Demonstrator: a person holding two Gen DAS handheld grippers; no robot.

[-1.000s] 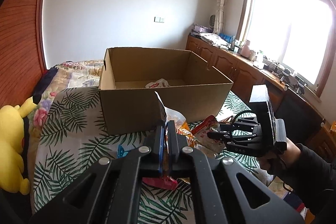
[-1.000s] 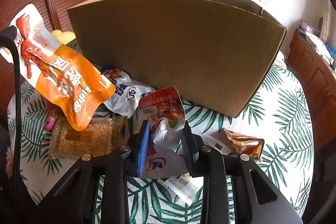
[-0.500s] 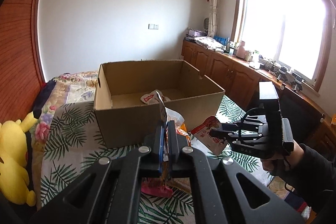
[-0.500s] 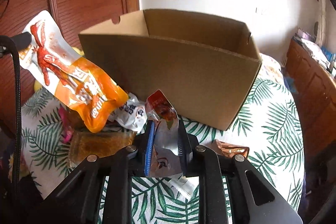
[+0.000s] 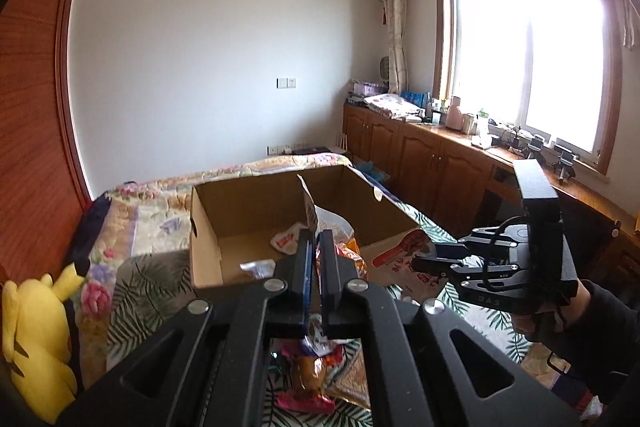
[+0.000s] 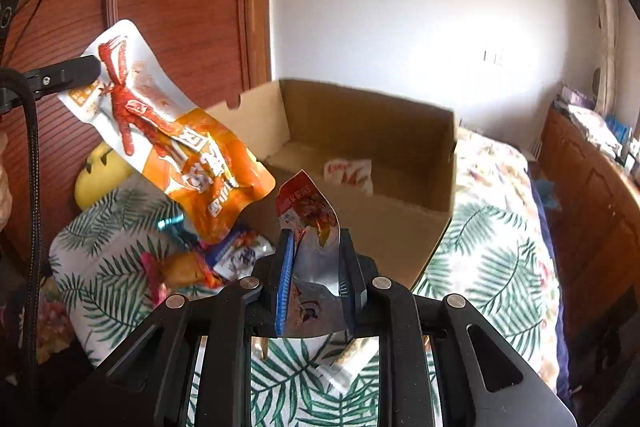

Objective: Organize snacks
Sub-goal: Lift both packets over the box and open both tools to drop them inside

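Right wrist view: right claw [image 6: 316,273] is pinching a small foil snack pouch [image 6: 310,227] w/ red print, gripped across its lower half so the top flops free above the jaws. Left claw [image 5: 316,263] is pressed tight on the edge of an orange-and-white snack bag [image 6: 176,143], which hangs slanted from that one corner, clear of the bed. Both packs look light, thin and crinkly; film is prob. slick, so an edge pinch could slip or let the bag swing. Better hold, in my judgement: the sealed seam, where the film is doubled and stiffer, not the puffy middle, since contents may crush. Beyond the claws sits the open cardboard box [image 6: 400,223] on the leaf-print bed cover [image 6: 492,267], flaps up, mostly bare inside: one white-and-red packet [image 6: 348,173] on its floor, plus a crumpled pale wrapper [image 5: 258,267] near the front wall in the left wrist view. More loose snacks [image 6: 208,263] lie in a heap on the cover just beside the box's near corner, not yet put in. Yellow plush toy [image 5: 36,343] sits off at the bed's edge.
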